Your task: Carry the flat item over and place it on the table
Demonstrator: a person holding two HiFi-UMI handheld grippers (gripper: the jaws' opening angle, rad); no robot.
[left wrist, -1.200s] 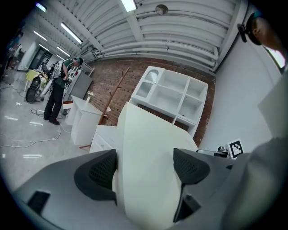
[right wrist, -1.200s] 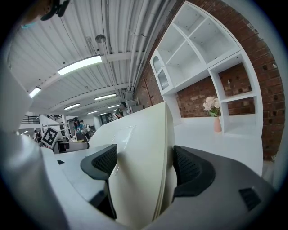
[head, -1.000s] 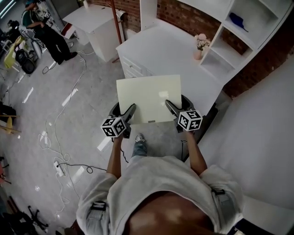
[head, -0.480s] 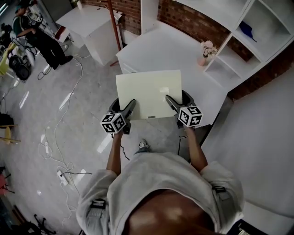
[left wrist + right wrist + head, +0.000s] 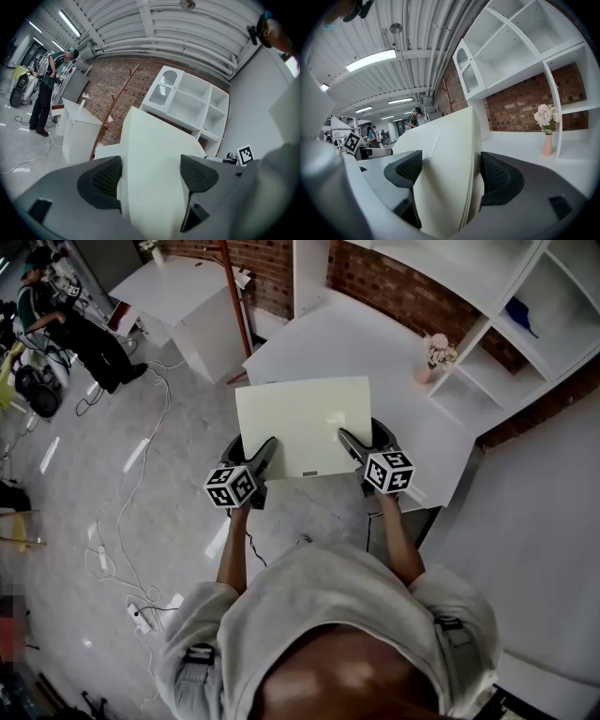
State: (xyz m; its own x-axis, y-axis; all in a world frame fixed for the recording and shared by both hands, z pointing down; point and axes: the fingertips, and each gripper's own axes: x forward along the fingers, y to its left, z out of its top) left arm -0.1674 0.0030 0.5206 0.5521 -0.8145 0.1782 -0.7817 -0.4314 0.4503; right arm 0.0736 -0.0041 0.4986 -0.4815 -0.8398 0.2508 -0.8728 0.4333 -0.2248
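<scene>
A person holds a flat cream board [image 5: 302, 423] out in front with two tools. The left hand-held gripper [image 5: 266, 450] is closed on the near left part of the board. The right hand-held gripper [image 5: 346, 441] is closed on the near right part. In each gripper view the board sits between the two dark jaws, and both jaws press on it.

Seen from the head view, the board lies flat and covers part of the near side of the white tabletop [image 5: 323, 338]. The views do not show if the board touches the tabletop.

A small pink vase with flowers [image 5: 432, 359] stands on the far right of the tabletop, well away from the board. Just beside the vase are white shelves [image 5: 487, 362], and a blue thing [image 5: 521, 317] lies on one of them. A brick wall [image 5: 398, 292] is behind the tabletop.

White cables [image 5: 127, 493] lie on the shiny floor [image 5: 187, 484] to the left. Another person [image 5: 70, 320] stands far off at the top left.
</scene>
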